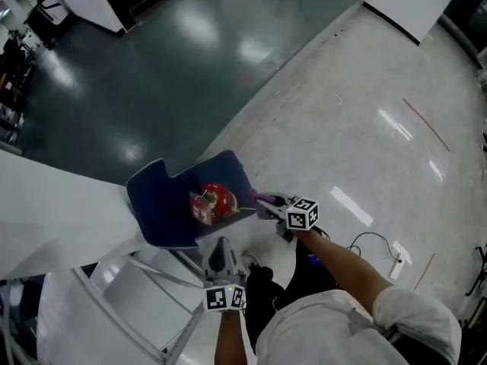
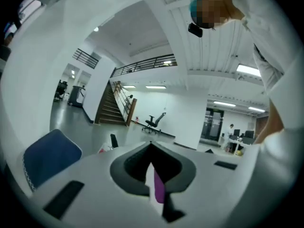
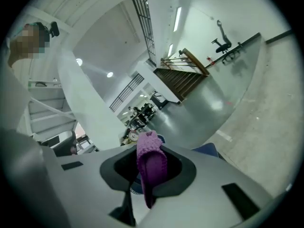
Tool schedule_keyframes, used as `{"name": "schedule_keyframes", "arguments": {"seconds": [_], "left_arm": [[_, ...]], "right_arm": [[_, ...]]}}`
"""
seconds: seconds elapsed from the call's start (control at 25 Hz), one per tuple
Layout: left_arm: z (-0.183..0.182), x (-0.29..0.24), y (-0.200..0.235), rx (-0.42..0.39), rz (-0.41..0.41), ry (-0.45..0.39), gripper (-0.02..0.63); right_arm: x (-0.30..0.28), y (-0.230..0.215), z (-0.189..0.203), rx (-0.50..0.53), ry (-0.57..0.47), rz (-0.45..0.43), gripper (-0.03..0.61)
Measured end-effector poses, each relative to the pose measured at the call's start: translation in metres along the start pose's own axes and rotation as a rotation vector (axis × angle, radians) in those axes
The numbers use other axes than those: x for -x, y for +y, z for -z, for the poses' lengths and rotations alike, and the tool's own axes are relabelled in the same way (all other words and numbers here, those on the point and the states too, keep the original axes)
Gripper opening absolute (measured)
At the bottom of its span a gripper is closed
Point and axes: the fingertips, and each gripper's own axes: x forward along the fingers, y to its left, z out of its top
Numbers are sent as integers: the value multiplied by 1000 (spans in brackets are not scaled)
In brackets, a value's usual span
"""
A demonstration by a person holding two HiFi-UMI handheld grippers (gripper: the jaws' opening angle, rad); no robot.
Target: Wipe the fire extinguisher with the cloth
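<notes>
The red fire extinguisher (image 1: 215,201) lies on a dark blue pad (image 1: 163,204) in the head view. My right gripper (image 1: 264,201) is just right of the extinguisher, shut on a purple knitted cloth (image 3: 150,163) that sticks out between its jaws. The cloth (image 1: 261,199) almost touches the red body. My left gripper (image 1: 221,255) hovers below the pad's near edge, jaws together with nothing held. In the left gripper view the blue pad (image 2: 47,158) is at the left, and only the extinguisher's black handle (image 2: 114,140) peeks over the gripper body.
White slanted panels and a frame (image 1: 114,295) stand at the lower left under the pad. A glossy dark floor (image 1: 152,67) and a pale floor (image 1: 365,128) stretch beyond. A cable and white box (image 1: 396,263) lie at the right.
</notes>
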Motion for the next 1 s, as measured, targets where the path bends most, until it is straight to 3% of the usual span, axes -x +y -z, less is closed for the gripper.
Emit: {"name": "schedule_keyframes", "arguments": {"seconds": [0.12, 0.32, 0.56, 0.8, 1.0], "left_arm": [[8, -3, 5, -10, 100, 41, 5], [33, -24, 8, 16, 148, 56, 5], [70, -42, 25, 59, 119, 92, 5], [101, -46, 41, 23, 119, 71, 5], [128, -27, 60, 78, 75, 87, 5]], "right_arm": [[22, -13, 27, -79, -61, 122, 67], [14, -58, 68, -159, -122, 211, 67], [-27, -150, 135, -281, -181, 324, 67], [-94, -206, 191, -314, -95, 269, 68], [-131, -215, 222, -390, -66, 228, 67]]}}
